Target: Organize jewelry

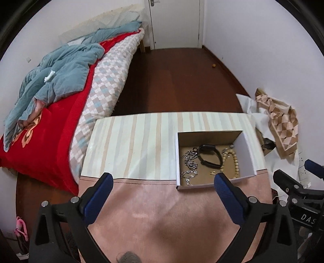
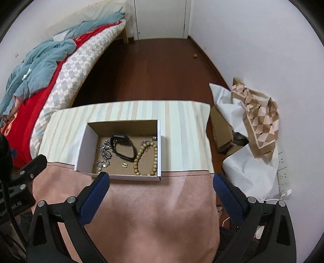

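A: Left wrist view, nearest first: left gripper (image 1: 163, 183) hanging above pink cloth (image 1: 162, 212), jaws spread wide, nothing between the blue pads (image 1: 226, 194).

B: Same from the right wrist: right gripper (image 2: 160, 182) over that pink cloth (image 2: 145, 212), jaws far apart and empty, pads (image 2: 95, 190) clear of everything.

A: Just beyond the tips, an open cardboard box (image 1: 246, 153) set across the seam where pink meets the striped cloth (image 1: 131, 141).

B: Confirmed here: box (image 2: 86, 145) partly on pink, mostly on stripes (image 2: 182, 131), white outside, brown inside.

A: Inside the box, left to right: silver chain (image 1: 189, 164), black watch (image 1: 209, 156), beaded bracelet (image 1: 232, 163). Two small gold earrings (image 1: 212, 172) on the floor of the box, near the front wall.

B: Matches: chain (image 2: 104, 153) at the left, watch (image 2: 122, 146) in the middle, beads (image 2: 145, 159) at the right, earrings (image 2: 124, 165) between chain and beads, below the watch. Cannot tell whether the chain is one piece or several.

A: Off to the right of the table, part of the other gripper, black with a blue tip, and a patterned fabric (image 1: 281, 125) draped over white paper.

B: Farther back, a bed (image 2: 66, 66) with a red blanket and a crumpled blue quilt along the left wall, dark wooden floor (image 2: 151, 70), then a white door (image 2: 160, 18) at the end.
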Demonstrator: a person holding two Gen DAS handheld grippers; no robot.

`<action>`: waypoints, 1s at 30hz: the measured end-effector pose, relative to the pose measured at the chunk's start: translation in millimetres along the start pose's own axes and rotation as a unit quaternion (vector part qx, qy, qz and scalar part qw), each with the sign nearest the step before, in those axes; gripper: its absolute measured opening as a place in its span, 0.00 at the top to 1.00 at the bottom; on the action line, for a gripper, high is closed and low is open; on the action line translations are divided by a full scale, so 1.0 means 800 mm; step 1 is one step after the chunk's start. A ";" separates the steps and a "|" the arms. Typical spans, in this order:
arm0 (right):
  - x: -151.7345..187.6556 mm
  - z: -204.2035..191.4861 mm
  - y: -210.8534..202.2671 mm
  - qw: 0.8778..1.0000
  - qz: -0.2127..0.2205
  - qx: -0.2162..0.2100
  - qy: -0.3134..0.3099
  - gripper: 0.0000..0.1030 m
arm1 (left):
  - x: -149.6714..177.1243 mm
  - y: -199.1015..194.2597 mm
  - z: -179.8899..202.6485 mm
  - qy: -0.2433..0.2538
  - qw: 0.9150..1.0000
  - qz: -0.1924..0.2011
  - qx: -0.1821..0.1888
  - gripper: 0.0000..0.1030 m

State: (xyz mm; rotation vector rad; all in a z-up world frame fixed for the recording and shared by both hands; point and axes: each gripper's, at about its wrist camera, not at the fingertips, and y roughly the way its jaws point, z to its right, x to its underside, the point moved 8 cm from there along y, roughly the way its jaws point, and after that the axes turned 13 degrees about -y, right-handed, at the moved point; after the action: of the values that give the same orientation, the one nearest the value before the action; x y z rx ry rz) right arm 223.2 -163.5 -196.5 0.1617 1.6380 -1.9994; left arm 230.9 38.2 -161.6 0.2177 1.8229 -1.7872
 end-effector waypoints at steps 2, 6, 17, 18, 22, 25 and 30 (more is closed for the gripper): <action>0.003 -0.001 -0.024 1.000 0.012 0.002 0.001 0.00 | 0.002 -0.024 -0.002 0.003 1.000 0.018 -0.005 0.01; 0.010 -0.004 -0.069 0.999 0.036 0.006 0.000 0.00 | 0.005 -0.071 -0.004 -0.002 0.999 0.041 0.004 0.01; 0.035 -0.005 -0.202 0.994 0.107 0.012 0.007 0.00 | 0.023 -0.175 -0.004 -0.006 0.996 0.081 0.033 0.01; 0.037 -0.005 -0.214 0.993 0.114 0.013 0.006 0.00 | 0.025 -0.183 -0.004 -0.006 0.996 0.083 0.036 0.01; 0.046 -0.006 -0.250 0.991 0.132 0.014 0.009 0.00 | 0.032 -0.206 -0.007 -0.012 0.995 0.088 0.044 0.01; 0.052 -0.002 -0.273 0.989 0.144 0.025 0.011 0.00 | 0.034 -0.225 -0.009 -0.016 0.994 0.100 0.045 0.01; 0.064 0.002 -0.297 0.988 0.153 0.032 0.013 0.00 | 0.039 -0.248 -0.006 -0.016 0.993 0.109 0.051 0.01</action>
State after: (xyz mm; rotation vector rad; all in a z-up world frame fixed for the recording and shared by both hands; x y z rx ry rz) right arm 67.2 -155.3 -10.9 0.4370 1.4645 -1.8217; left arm 106.1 16.2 -5.9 0.4090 1.6199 -1.7193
